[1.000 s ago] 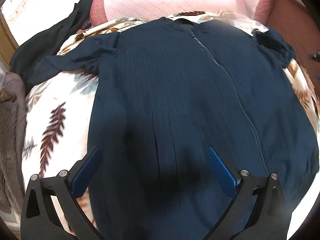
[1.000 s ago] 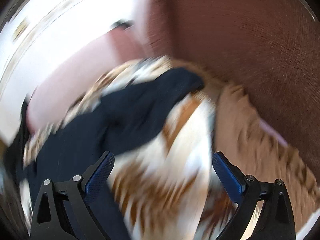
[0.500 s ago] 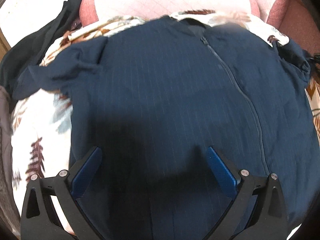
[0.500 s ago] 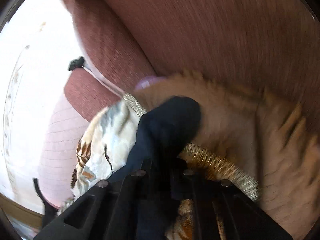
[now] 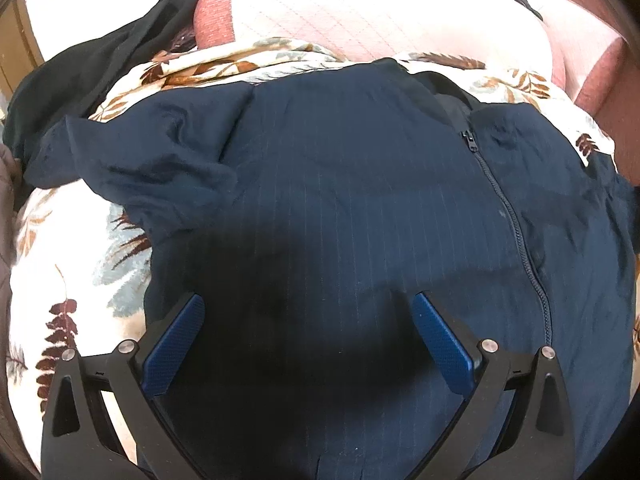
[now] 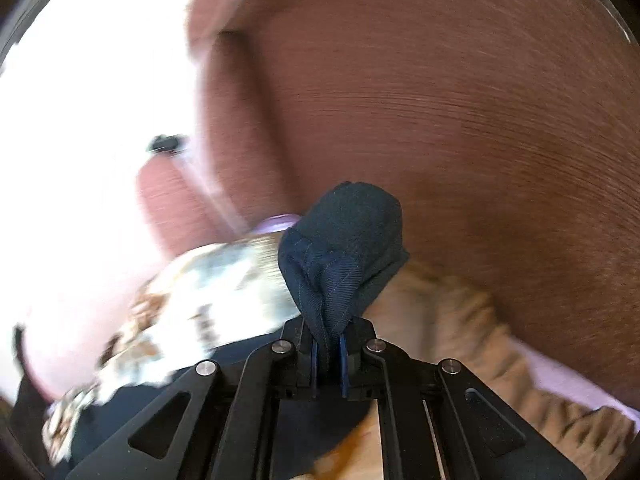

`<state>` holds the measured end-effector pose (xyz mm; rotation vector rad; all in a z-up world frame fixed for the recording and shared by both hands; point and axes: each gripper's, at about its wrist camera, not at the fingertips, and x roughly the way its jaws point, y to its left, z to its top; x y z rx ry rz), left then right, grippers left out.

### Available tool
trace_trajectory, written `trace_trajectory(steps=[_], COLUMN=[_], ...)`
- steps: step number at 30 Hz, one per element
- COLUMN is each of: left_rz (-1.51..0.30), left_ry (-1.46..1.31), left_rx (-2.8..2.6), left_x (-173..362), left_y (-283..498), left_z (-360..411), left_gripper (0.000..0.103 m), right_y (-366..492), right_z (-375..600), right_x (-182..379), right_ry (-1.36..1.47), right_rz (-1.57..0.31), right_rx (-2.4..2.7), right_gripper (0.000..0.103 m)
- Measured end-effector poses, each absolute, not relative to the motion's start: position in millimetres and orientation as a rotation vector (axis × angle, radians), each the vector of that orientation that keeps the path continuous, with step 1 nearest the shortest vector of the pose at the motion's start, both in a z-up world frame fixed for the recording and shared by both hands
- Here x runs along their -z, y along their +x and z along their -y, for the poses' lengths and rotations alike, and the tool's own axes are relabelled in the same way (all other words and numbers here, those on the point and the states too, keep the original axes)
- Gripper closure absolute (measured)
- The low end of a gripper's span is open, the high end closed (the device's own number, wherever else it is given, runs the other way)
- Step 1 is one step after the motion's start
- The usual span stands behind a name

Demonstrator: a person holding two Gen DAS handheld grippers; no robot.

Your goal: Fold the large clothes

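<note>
A navy pinstriped zip-front garment [image 5: 360, 200] lies spread flat on a leaf-print blanket [image 5: 80, 272], its zipper [image 5: 508, 208] running down the right side and one short sleeve [image 5: 132, 164] crumpled at the left. My left gripper [image 5: 306, 332] hovers open over the garment's lower middle, with only flat cloth beneath its blue pads. In the right wrist view my right gripper [image 6: 328, 350] is shut on a bunched end of the garment's other sleeve [image 6: 344, 252], which sticks up between the jaws.
A pink quilted cushion [image 5: 380, 12] and a reddish sofa back [image 6: 460, 120] stand behind the blanket. A black garment [image 5: 100, 60] lies heaped at the far left. A tan furry throw [image 6: 460, 320] lies to the right beside the sofa back.
My right gripper went from open above the sleeve to shut on it and has lifted the bunched end. The left gripper shifted over the garment, bringing the left sleeve nearer in view.
</note>
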<state>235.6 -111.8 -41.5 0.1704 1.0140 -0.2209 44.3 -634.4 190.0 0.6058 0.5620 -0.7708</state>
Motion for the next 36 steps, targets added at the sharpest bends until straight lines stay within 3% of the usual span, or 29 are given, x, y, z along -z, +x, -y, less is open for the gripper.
trace_trajectory(steps=[15, 20, 24, 30, 32, 33, 34, 36], left_rz=[-0.941, -0.945, -0.939, -0.966, -0.980, -0.992, -1.006, -1.026], left_ry=[0.019, -0.031, -0.065, -0.068, -0.071, -0.074, -0.075, -0.075], left_rx=[0.215, 0.190, 0.183, 0.204, 0.234, 0.255, 0.276, 0.316], left_x=[14, 13, 11, 16, 19, 20, 22, 23], left_y=[249, 257, 259, 260, 259, 258, 257, 255], left_z=[67, 49, 37, 39, 46, 52, 59, 73], left_gripper=[0.000, 0.000, 0.000, 0.000, 0.000, 0.000, 0.000, 0.000], right_y=[197, 223, 240, 229, 209, 197, 187, 161], right_z=[392, 309, 254, 226, 231, 236, 241, 261], right_x=[-188, -164, -132, -85, -90, -94, -98, -108], right_ry=[0.482, 0.402, 0.365, 0.358, 0.372, 0.382, 0.393, 0.445], right_rz=[-0.748, -0.820, -0.910, -1.112, -1.100, -1.090, -1.081, -1.024], right_rx=[0.229, 0.101, 0.035, -0.033, -0.067, -0.086, -0.093, -0.082], right_gripper=[0.096, 0.096, 0.090, 0.087, 0.081, 0.068, 0.046, 0.034])
